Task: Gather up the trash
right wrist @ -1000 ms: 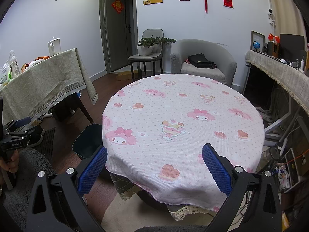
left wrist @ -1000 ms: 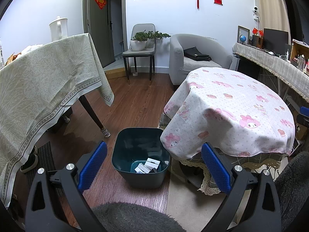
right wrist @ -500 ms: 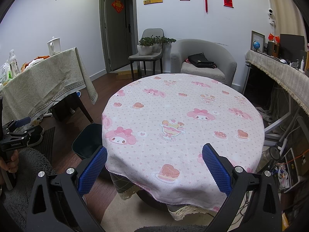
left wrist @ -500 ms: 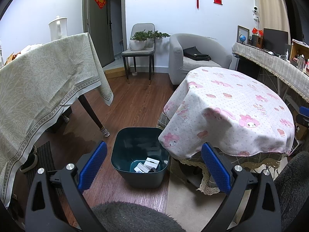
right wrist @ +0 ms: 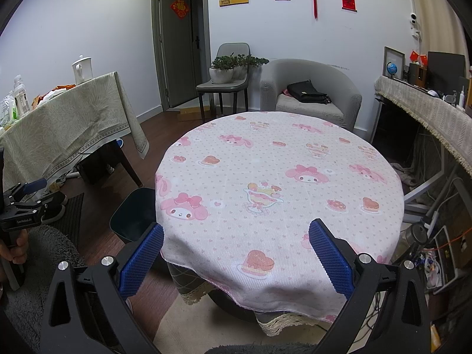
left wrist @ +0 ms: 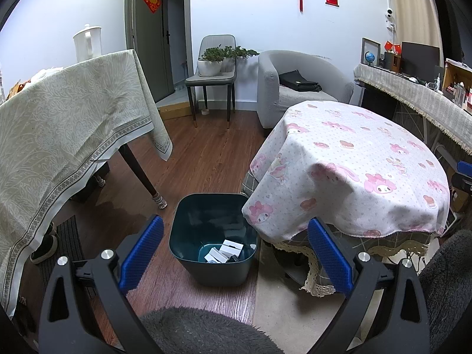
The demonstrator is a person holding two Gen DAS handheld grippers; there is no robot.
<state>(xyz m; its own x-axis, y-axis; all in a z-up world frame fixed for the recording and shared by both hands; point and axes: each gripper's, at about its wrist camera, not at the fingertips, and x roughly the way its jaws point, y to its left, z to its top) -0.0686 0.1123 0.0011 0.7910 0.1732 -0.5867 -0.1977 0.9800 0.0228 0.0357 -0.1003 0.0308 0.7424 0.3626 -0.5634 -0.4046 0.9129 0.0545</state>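
Beside the round table [right wrist: 295,177], both tools, left [left wrist: 234,261] and right [right wrist: 236,261], hang wide and empty; the trash bin [left wrist: 188,253] holds white boxes [left wrist: 225,250], so collecting seems finished.

We see the wooden floor [left wrist: 206,159] carrying a dark teal bin [left wrist: 212,271], which stands just beside the round counter [right wrist: 280,183]; a pink cartoon-print cloth [right wrist: 295,147] lies on that counter.

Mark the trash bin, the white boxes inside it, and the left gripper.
trash bin [left wrist: 188,261]: left wrist view, front rim.
white boxes [left wrist: 225,250]: left wrist view, top face, at bin bottom.
left gripper [left wrist: 234,258]: left wrist view, midway between open fingertips.
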